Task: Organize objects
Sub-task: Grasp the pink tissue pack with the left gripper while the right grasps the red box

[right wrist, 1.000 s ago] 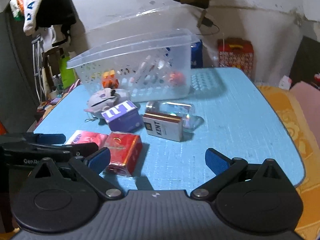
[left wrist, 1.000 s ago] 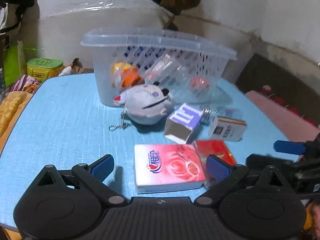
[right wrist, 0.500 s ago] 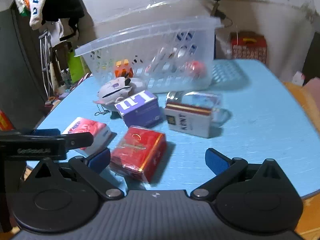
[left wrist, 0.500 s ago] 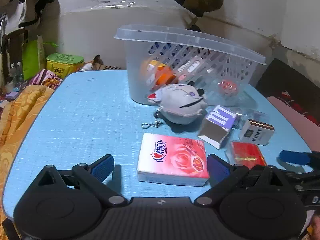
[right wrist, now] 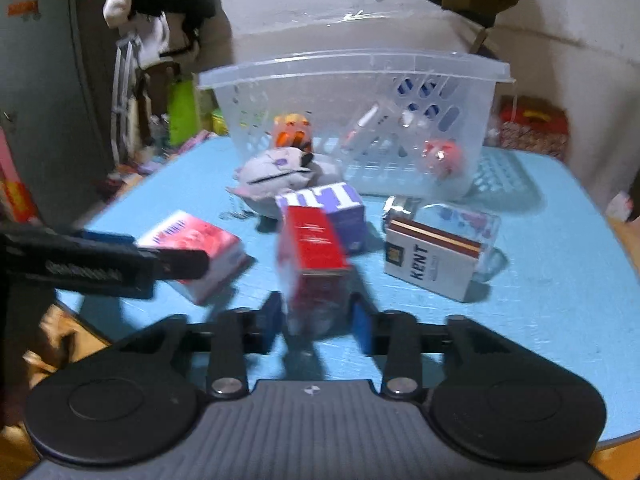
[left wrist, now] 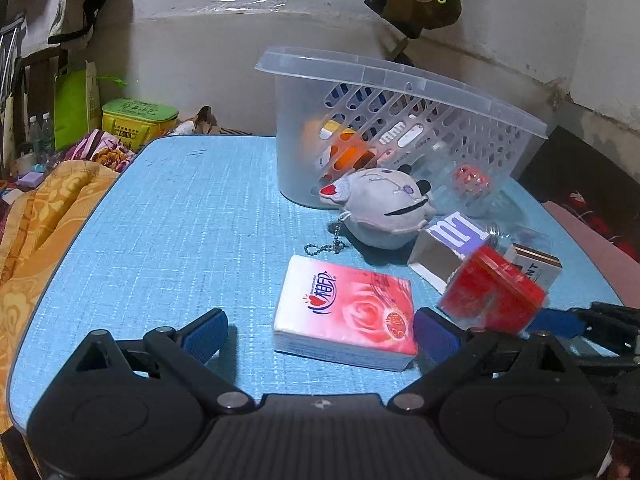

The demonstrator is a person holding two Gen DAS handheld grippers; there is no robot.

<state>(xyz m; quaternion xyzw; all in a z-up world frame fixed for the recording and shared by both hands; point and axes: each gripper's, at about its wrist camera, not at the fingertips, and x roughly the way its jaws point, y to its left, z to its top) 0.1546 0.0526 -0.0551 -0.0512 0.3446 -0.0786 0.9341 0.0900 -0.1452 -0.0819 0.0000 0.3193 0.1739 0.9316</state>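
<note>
My right gripper point(right wrist: 316, 316) is shut on a red box point(right wrist: 314, 252), lifted and tilted; the box also shows in the left wrist view point(left wrist: 492, 292). My left gripper point(left wrist: 320, 334) is open, with a pink tissue pack point(left wrist: 346, 310) between its fingers on the blue table point(left wrist: 180, 240). A clear perforated basket point(left wrist: 392, 144) stands at the back with small toys inside. In front of it lie a grey plush keychain point(left wrist: 384, 212), a purple box point(left wrist: 448, 244) and a white KENT pack point(right wrist: 432, 264).
A clear plastic case point(right wrist: 468, 220) lies behind the KENT pack. An orange blanket point(left wrist: 36, 216) borders the table's left edge. A green box point(left wrist: 138, 118) and bags stand beyond the far left corner. The wall is close behind the basket.
My right gripper has closed on the red box and raised it off the table. My left gripper has shifted left, so the tissue pack now sits toward its right finger.
</note>
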